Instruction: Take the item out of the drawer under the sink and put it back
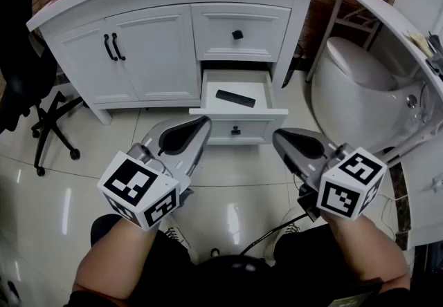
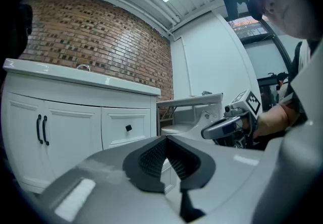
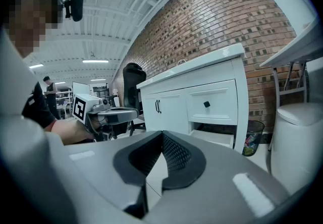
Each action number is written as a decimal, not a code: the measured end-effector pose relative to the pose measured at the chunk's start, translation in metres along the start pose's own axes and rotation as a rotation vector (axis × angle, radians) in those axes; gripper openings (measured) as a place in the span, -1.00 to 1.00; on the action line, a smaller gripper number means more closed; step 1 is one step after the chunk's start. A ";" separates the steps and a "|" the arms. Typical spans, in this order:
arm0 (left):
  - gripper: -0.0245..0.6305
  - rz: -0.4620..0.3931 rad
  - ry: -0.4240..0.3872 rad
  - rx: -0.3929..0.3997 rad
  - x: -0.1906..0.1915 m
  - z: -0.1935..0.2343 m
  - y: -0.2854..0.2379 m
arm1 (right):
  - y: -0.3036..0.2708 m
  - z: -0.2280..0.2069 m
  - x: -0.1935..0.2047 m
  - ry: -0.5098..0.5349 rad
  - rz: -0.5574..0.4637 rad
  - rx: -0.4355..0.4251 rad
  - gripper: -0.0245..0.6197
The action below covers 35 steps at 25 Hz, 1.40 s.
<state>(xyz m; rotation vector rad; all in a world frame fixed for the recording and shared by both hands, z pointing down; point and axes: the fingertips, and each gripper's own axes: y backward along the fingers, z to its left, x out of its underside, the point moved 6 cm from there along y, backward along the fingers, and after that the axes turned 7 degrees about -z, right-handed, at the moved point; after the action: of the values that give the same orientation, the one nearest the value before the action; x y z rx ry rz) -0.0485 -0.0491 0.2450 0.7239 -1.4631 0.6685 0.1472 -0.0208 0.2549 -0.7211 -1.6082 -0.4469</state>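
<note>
Left gripper (image 1: 199,129) and right gripper (image 1: 281,140) have jaws shut, empty; ahead of them the black item (image 1: 235,98) lies in the open drawer (image 1: 257,86), seemingly not yet lifted.

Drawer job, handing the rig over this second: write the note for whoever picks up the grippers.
Left gripper: shut, empty, held in front of the cabinet, touching nothing.
Right gripper: shut, empty, also touching nothing.
Lower drawer: pulled open. The black item lies flat inside it. Upper drawer: closed.
Done: the lower drawer is open. Whether the item has already been out and back cannot be told from here.
Left: if it has not, open one gripper, lift the item out, then lay it back in the drawer.
</note>
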 end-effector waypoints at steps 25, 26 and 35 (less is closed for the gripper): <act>-0.91 0.029 0.009 0.003 0.019 0.030 -0.037 | -0.040 -0.026 0.011 0.026 0.073 -0.055 -0.89; -0.91 0.031 0.012 0.000 0.020 0.035 -0.040 | -0.043 -0.030 0.011 0.028 0.073 -0.051 -0.88; -0.91 0.062 0.033 0.002 0.038 0.062 -0.066 | -0.073 -0.059 0.012 0.045 0.081 -0.048 -0.79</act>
<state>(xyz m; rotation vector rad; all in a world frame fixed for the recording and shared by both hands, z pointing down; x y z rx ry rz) -0.0364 -0.1399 0.2797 0.6686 -1.4595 0.7258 0.1414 -0.1103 0.2854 -0.8043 -1.5247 -0.4409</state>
